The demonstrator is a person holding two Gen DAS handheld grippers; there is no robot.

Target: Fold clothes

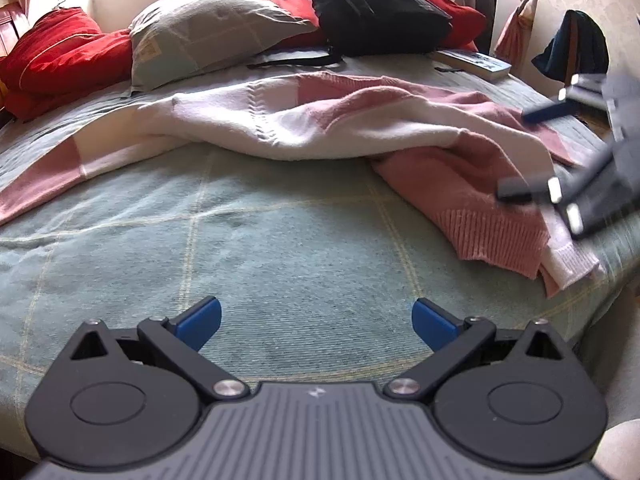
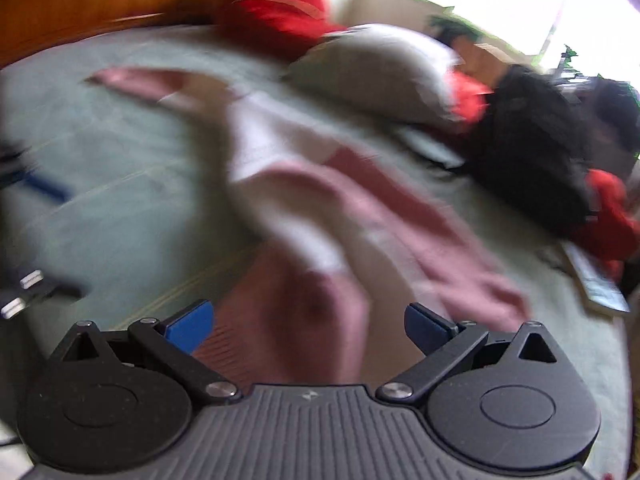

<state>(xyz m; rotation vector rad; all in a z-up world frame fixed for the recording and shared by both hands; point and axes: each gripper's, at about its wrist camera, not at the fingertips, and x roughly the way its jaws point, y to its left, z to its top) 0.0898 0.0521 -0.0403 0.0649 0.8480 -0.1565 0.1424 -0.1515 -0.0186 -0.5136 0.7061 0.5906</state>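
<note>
The folding is not started: the sweater (image 1: pixel 320 124) lies crumpled on the bed (image 1: pixel 280 240) ahead of the left gripper (image 1: pixel 318 322) and under the right gripper (image 2: pixel 308 326), both wide open and empty

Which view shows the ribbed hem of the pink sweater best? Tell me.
The left wrist view: the ribbed hem is sharp there, lying on the green bedspread at the right. The right wrist view shows it only as a motion-blurred pink patch just ahead of the open jaws.
</note>
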